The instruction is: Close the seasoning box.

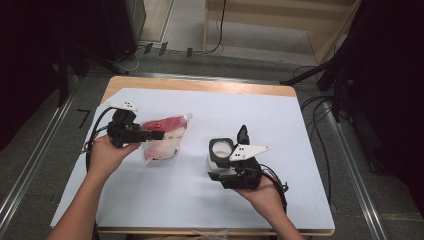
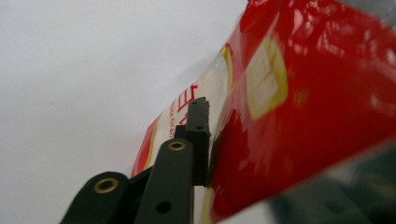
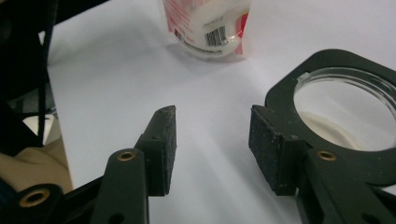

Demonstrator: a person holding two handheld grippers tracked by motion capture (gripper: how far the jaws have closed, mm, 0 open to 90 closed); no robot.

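**Soft pouch at the left jaws, jar beside the right**

You had the red-and-clear plastic pouch of white powder (image 1: 162,138) standing on the white table cover (image 1: 150,200), left of centre. Your left gripper (image 1: 157,135) was at its upper left edge; in the left gripper view one jaw lay against the film, but whether the pads pressed it could not be told. Your right gripper (image 3: 212,151) stood open with nothing between its pads. The clear round glass jar with a black square collar (image 1: 220,150) sat just beside it.

The pouch looked light, limp and glossy, so it would likely sag and slip. You would have done best to pinch the flat sealed top edge, not the filled belly.
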